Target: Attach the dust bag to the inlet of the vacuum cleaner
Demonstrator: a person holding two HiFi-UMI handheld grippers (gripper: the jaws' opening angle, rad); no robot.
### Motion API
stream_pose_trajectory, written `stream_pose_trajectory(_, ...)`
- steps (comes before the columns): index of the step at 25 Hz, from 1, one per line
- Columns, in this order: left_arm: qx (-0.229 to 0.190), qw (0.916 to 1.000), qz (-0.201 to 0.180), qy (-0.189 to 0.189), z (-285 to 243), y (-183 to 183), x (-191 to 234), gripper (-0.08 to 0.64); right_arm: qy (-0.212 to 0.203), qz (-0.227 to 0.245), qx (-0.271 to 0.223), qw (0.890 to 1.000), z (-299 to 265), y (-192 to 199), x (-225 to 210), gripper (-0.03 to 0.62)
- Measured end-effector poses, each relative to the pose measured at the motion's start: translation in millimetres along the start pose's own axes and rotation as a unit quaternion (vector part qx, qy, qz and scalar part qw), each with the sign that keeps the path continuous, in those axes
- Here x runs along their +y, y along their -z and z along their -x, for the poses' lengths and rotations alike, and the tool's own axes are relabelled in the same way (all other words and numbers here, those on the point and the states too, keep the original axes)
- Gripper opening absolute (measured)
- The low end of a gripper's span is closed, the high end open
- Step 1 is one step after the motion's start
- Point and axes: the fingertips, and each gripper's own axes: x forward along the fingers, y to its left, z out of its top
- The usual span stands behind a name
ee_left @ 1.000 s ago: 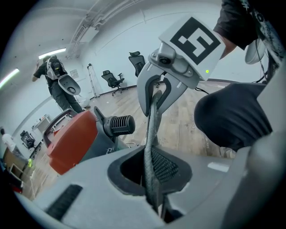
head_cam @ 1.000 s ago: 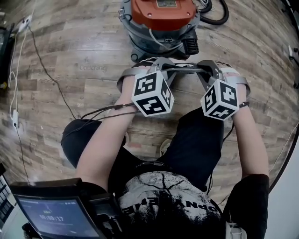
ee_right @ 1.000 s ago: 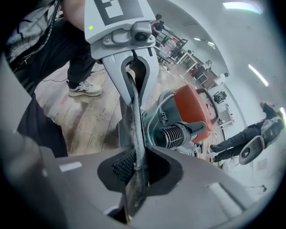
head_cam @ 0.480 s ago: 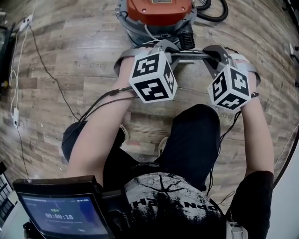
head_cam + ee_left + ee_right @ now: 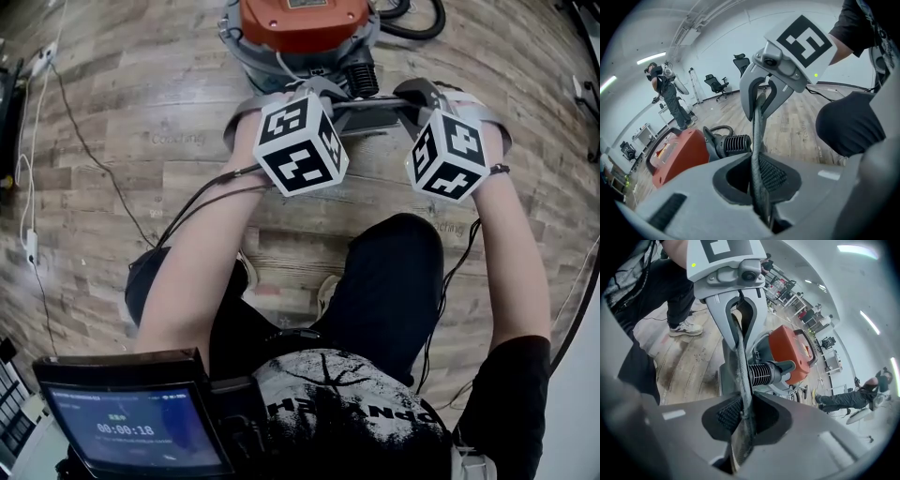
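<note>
Orange-red on top and grey below, one vacuum cleaner (image 5: 298, 33) stands on the wood-plank floor (image 5: 141, 197). Its far side is cut off by the top edge of the head view. One ribbed black inlet (image 5: 361, 77) juts from its drum toward the person.

Just on the person's side of the vacuum cleaner, close to that inlet, one dust bag (image 5: 370, 105) is held in the air. It shows only as a thin dark strip seen edge-on. Its long axis runs side to side across the front of the vacuum cleaner, roughly level, from one claw to the other. Whether it touches the inlet cannot be told.

There are two claws, each with one marker cube. The left claw (image 5: 323, 94) has its jaws pressed together on the left end of the bag. The right claw (image 5: 408, 94) pinches the right end in the same way. In each gripper view the strip leaves the near jaws and ends in the opposite claw, with the vacuum cleaner beyond.

Most of the bag is hidden. Only a blurred tan face shows low in the right gripper view.

One black hose (image 5: 417, 19) loops beyond the vacuum cleaner. Thin cables (image 5: 89, 141) trail over the floor to its left. Far past the vacuum cleaner, each gripper view shows one small, indistinct person.
</note>
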Motion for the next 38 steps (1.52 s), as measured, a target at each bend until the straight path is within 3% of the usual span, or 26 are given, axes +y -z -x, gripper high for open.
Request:
stream_pose_trajectory(11, 0.008, 0.9998, 0.012, 0.015, -13, 5, 3, 0.028, -0.016, 0.001, 0.007, 1.000, -13, 7, 3, 0.043)
stream_pose_trajectory(17, 0.006, 0.9974, 0.053, 0.050, -25, 18, 19, 0.028, -0.036, -0.010, 0.008, 0.999, -37, 5, -11, 0.051)
stream_pose_trajectory(27, 0.027, 0.9959, 0.030, 0.082, -26, 17, 12, 0.028, -0.057, 0.011, 0.017, 0.998, -31, 8, 2, 0.043)
stream_pose_trajectory(33, 0.020, 0.9895, 0.083, 0.117, -28, 18, 12, 0.028, -0.077, -0.019, 0.009, 0.997, -34, 10, -1, 0.048)
stream_pose_trajectory(38, 0.024, 0.9919, 0.056, 0.111, -22, 14, 13, 0.028, -0.085, -0.005, 0.010, 0.996, -27, 8, 1, 0.040)
